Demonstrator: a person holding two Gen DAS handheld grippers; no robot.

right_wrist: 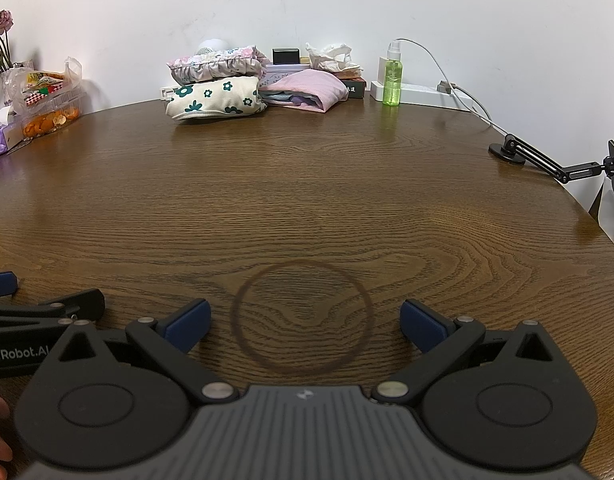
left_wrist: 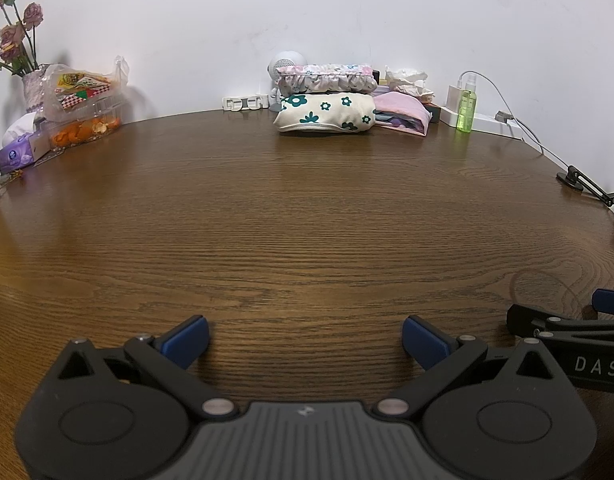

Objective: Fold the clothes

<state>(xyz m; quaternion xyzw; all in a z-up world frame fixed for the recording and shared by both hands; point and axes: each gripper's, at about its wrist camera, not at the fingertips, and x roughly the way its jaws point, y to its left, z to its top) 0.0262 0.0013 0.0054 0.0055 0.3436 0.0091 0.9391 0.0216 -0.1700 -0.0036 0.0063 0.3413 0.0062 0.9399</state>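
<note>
— Cream cotton with dark green flowers, that is the bottom garment [left_wrist: 326, 117] of the pile at the far edge of the bench [left_wrist: 299, 220], folded into a plump pad against the white wall.

— And on top of it?

— A frilled floral piece [left_wrist: 327, 78], pale pink and white, gathered along its front edge, lying flat on the cream one. Just to the right a pink folded piece [left_wrist: 403, 114] rests on the bench with lilac and blue layers showing at its open end; how many layers, I cannot tell.

— So how many garments do you count?

— Three clear bundles: two stacked, one beside them and touching the stack. Behind the pink one sits crumpled white paper [left_wrist: 407, 78].

— What else?

— One green spray bottle [left_wrist: 466, 106] upright by a white power strip [right_wrist: 419, 94], one black jointed stand [right_wrist: 547, 162] at the right edge, one purple tissue box [left_wrist: 17, 154] and one clear tub of orange snacks [left_wrist: 85, 128] at the left, with a vase of dried roses [left_wrist: 15, 36] behind.

— And the tools?

— Two. The left tool [left_wrist: 305, 342] hangs low over the near bench, blue pads spread wide, nothing between them. The right tool [right_wrist: 305, 326] sits just beside it, equally wide apart and gripping nothing, a dark ring mark [right_wrist: 303, 318] on the wood between its fingers. Both are well apart from the clothes.
</note>
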